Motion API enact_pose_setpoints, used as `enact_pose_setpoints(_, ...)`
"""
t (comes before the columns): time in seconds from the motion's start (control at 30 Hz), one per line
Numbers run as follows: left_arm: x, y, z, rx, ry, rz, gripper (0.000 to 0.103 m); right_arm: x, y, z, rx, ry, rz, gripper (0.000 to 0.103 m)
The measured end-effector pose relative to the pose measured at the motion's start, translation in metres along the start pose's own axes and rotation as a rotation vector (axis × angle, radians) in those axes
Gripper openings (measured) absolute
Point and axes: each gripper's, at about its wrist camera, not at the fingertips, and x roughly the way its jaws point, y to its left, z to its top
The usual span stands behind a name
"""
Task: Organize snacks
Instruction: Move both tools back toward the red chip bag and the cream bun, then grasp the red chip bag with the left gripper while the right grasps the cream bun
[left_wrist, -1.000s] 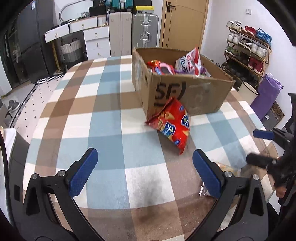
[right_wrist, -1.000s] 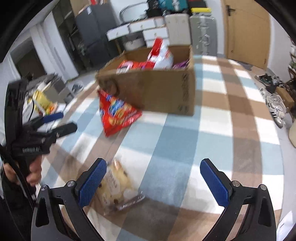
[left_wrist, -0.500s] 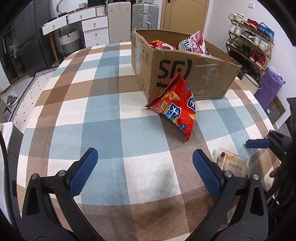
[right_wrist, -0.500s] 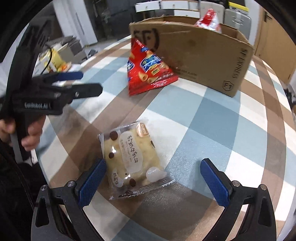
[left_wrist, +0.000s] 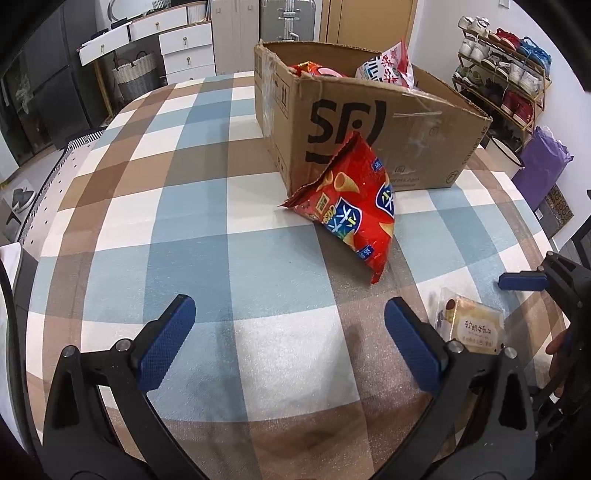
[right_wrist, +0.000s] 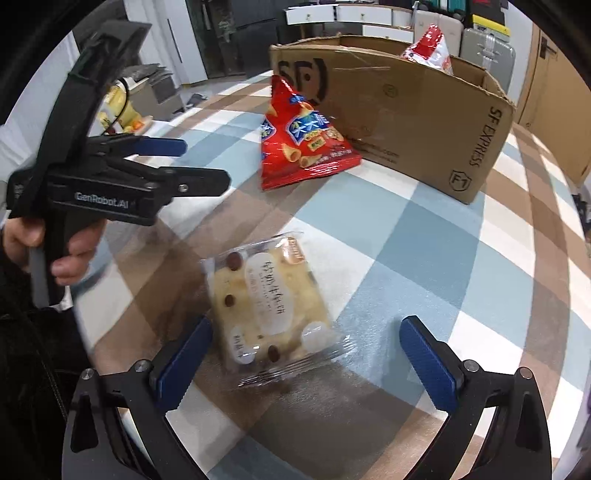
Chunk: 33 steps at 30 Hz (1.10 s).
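A wrapped cake (right_wrist: 271, 302) lies on the checked tablecloth (left_wrist: 229, 229) between the spread, empty fingers of the right gripper (right_wrist: 306, 354), nearer its left finger. The left gripper (left_wrist: 288, 343) hovers wide open over bare cloth. Farther off, a red chip bag (left_wrist: 351, 206) leans against the cardboard box (left_wrist: 388, 136) holding more snacks

Even, bright indoor light fills both my views. Edges bend hard, with black corners. My right view is slightly smeared around the wrapped cake (right_wrist: 271, 306); soft shadows lie under the chip bag (left_wrist: 351, 206).
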Motion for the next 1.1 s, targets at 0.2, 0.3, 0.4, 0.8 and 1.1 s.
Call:
enact_pose_setpoints(0.2,0.010,0.000,0.005,-0.001,0.016,-0.002,0.102,0.005,-0.002,0.005,-0.007,-0.006,-0.019,0.102)
enact_pose_setpoints(0.3,0.015,-0.001,0.010,-0.002,0.024,-0.003,0.102,0.009,-0.012,0.011,0.028,-0.014,-0.036,0.102)
enact_pose_setpoints(0.4,0.017,-0.003,0.013,-0.002,0.023,-0.014,0.102,0.008,-0.022,0.014,0.066,-0.021,-0.049,0.102)
enact_pose_setpoints(0.8,0.035,-0.003,0.041,-0.084,0.021,-0.092,0.102,0.005,-0.061,0.016,0.203,-0.049,-0.137,0.102)
enact_pose_setpoints(1.1,0.049,-0.004,0.060,-0.149,0.042,-0.143,0.102,0.003,-0.084,0.016,0.193,-0.044,-0.205,0.098)
